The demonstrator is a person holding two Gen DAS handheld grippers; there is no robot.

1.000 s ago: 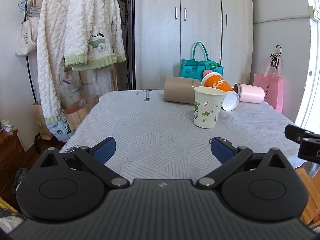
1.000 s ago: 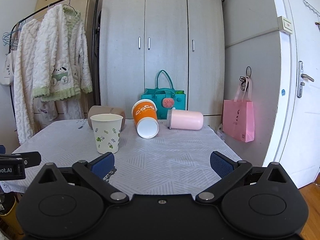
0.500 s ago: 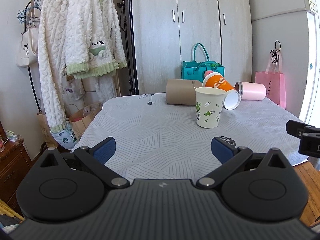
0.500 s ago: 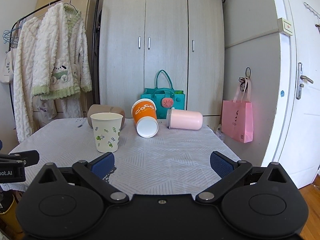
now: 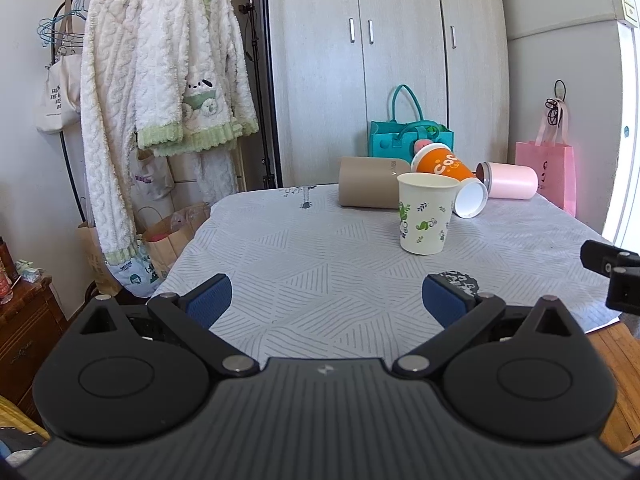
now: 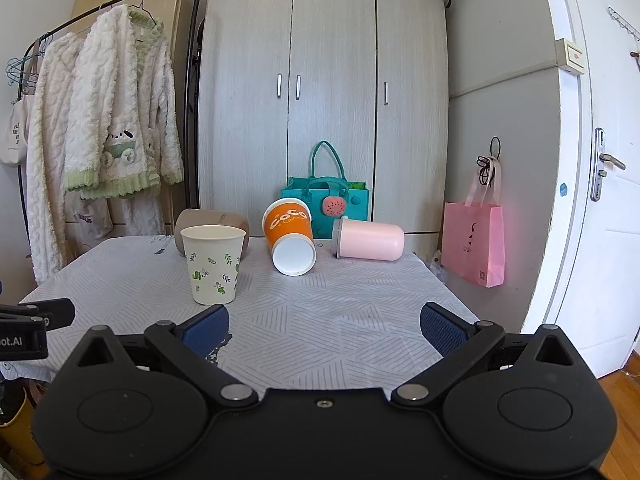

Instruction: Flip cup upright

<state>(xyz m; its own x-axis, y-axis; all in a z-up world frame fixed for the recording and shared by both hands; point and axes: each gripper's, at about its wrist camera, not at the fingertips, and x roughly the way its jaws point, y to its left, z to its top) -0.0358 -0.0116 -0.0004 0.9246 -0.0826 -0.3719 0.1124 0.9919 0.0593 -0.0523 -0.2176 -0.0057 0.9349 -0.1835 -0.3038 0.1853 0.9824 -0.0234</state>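
Observation:
A white paper cup with green leaves (image 5: 425,214) (image 6: 212,265) stands upright on the table. Behind it an orange cup (image 5: 450,178) (image 6: 290,236) lies tilted with its mouth toward me, a brown cup (image 5: 370,188) (image 6: 212,222) lies on its side, and a pink cup (image 5: 508,181) (image 6: 370,240) lies on its side at the right. My left gripper (image 5: 326,300) is open and empty above the table's near edge. My right gripper (image 6: 324,326) is open and empty, short of the cups.
The table (image 5: 320,256) has a grey patterned cloth. A teal bag (image 6: 324,204) stands behind the cups before a wardrobe (image 6: 324,100). A clothes rack with fleece robes (image 5: 160,80) is at the left. A pink bag (image 6: 474,236) hangs at the right by a door (image 6: 600,180).
The left gripper's view has tilted up and drawn back slightly, so the cups sit lower in the frame. The right gripper has barely moved. No cup has moved.

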